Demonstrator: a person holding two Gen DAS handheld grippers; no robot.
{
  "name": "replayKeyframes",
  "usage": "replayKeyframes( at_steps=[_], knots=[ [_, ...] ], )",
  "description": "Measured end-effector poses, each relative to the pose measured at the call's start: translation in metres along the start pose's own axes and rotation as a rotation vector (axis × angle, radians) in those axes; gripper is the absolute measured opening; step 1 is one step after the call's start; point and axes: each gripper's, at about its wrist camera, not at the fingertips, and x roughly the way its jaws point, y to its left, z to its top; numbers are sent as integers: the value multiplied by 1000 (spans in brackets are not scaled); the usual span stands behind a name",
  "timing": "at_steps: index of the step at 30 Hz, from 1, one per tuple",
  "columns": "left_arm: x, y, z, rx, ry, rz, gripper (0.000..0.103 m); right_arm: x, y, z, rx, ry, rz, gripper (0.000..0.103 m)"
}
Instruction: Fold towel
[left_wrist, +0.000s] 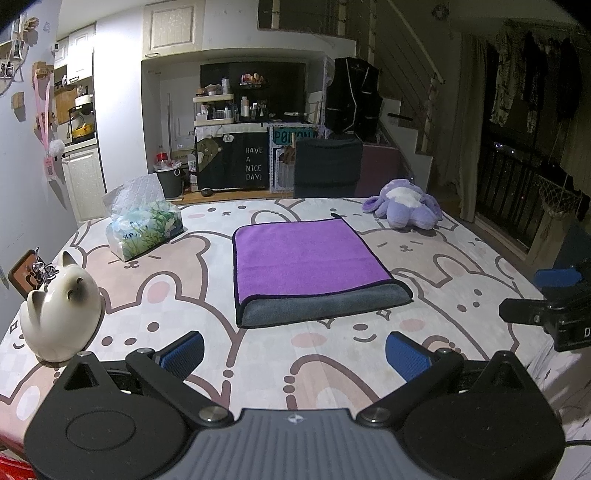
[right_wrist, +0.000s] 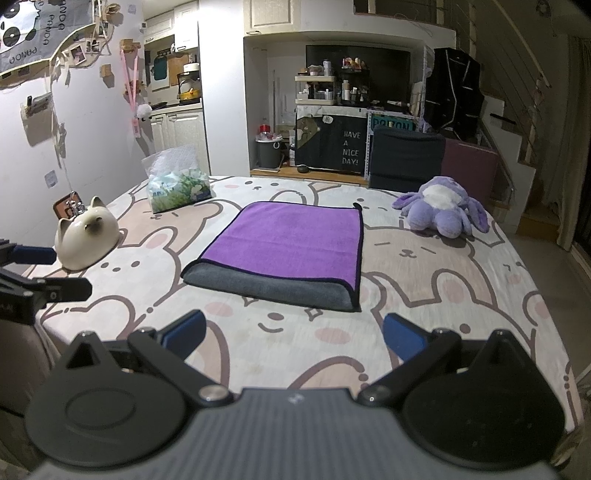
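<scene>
A purple towel with a grey underside and dark trim lies folded flat in the middle of the table, its grey fold edge nearest me. The right wrist view shows the same towel. My left gripper hovers open over the near table edge, short of the towel, nothing between its blue pads. My right gripper is likewise open and empty, also short of the towel. The right gripper's side shows at the right edge of the left wrist view; the left gripper's side shows at the left edge of the right wrist view.
A bunny-print tablecloth covers the table. A white cat-shaped ceramic sits near left, a tissue pack far left, a purple plush toy far right. A dark chair stands beyond the far edge.
</scene>
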Motion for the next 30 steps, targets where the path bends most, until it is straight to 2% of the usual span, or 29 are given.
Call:
replayKeyframes(
  at_steps=[6, 17, 25, 30],
  knots=[
    [1, 5, 6, -20, -21, 5, 103, 0, -1, 2, 2, -6, -13, 103],
    [10, -3, 24, 5, -58, 15, 103, 9, -5, 12, 5, -22, -6, 103],
    [24, -2, 35, 4, -45, 18, 103, 18, -10, 19, 13, -32, -13, 103],
    [39, -1, 40, 11, -6, 42, 103, 23, -12, 21, 20, -35, -18, 103]
  ],
)
